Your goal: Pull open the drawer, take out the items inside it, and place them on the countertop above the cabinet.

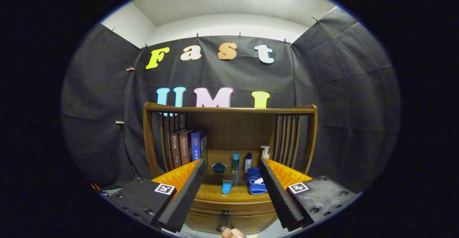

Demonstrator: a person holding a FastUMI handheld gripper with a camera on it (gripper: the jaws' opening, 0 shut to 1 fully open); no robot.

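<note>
My gripper is open, its two black ribbed fingers spread wide with nothing between them. Beyond them stands a wooden cabinet with a countertop under a slatted hutch. Its drawer sits low between the fingers, looks shut, and has a dark metal handle. On the countertop lie a blue tube and a folded blue towel. A fingertip of a hand shows just below the drawer.
At the back of the countertop stand three books, a small dark blue bowl, a teal-capped bottle, a white bottle with a dark cap and a white pump bottle. Wooden slats close both sides of the hutch.
</note>
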